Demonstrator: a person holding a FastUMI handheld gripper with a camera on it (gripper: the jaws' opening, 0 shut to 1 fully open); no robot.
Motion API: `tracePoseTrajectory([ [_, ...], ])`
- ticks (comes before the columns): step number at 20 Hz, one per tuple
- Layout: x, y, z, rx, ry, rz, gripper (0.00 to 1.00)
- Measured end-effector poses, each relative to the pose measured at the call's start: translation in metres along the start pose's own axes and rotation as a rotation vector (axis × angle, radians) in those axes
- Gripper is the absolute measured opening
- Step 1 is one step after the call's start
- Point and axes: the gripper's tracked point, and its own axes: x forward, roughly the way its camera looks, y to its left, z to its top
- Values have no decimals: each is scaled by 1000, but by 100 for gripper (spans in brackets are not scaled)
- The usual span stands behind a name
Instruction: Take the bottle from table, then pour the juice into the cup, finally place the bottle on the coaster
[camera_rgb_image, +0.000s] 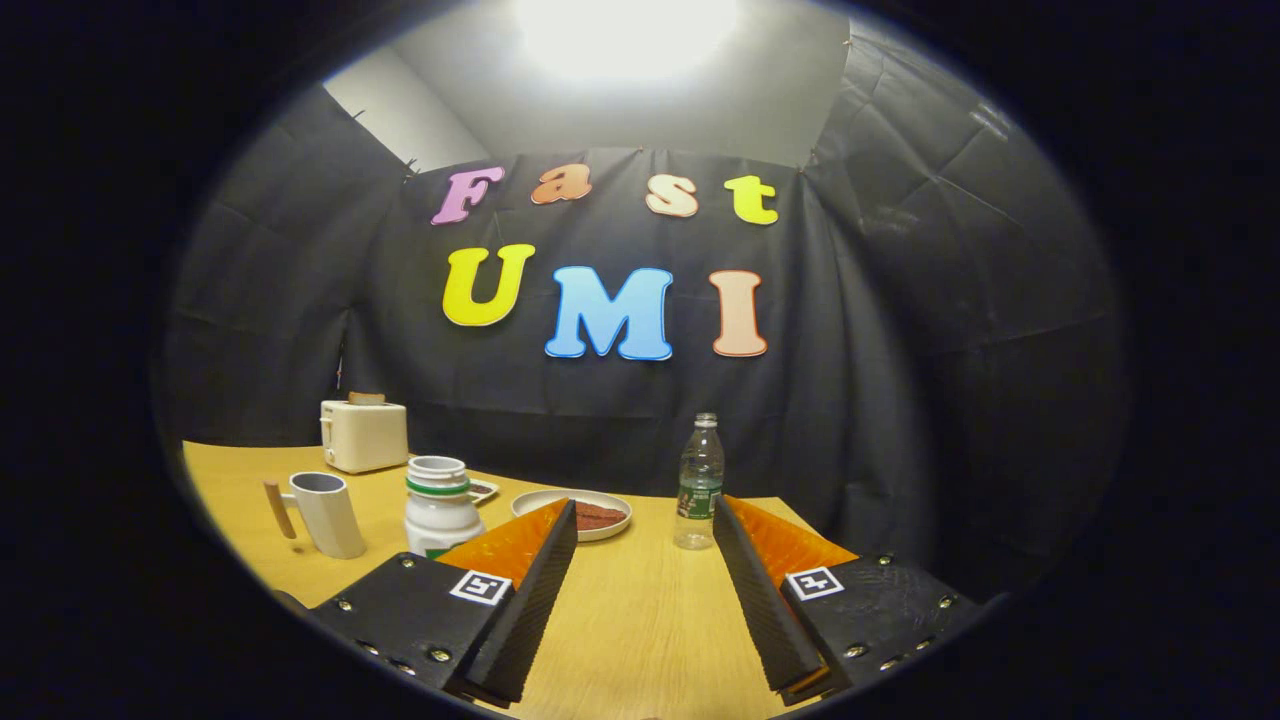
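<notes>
Two fingers (645, 520) of mine stand wide apart with nothing between them but bare surface (640, 620). The bottle (699, 482) stands upright just ahead of my right finger's tip, not touched, cap on. I judge the grasp has not begun. From here the likely slip is nudging the bottle with that right finger as I advance; it looks light and tall, so it may tip or skid away. Left of the bottle lies one plate (573, 514) with something dark on it; further left stands one white jar (439, 506) with a green band, then one cup (322, 513) with a wooden handle, and beyond that one toaster (363, 434). A small dish peeks behind the jar; whether it is the coaster I cannot tell.
</notes>
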Motion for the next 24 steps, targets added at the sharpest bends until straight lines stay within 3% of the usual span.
tracePoseTrajectory([
  [6,-12,35,19,27,-31,79,85],
  [14,-6,86,-23,65,45,181,85],
  [24,7,109,-61,44,145,134,85],
])
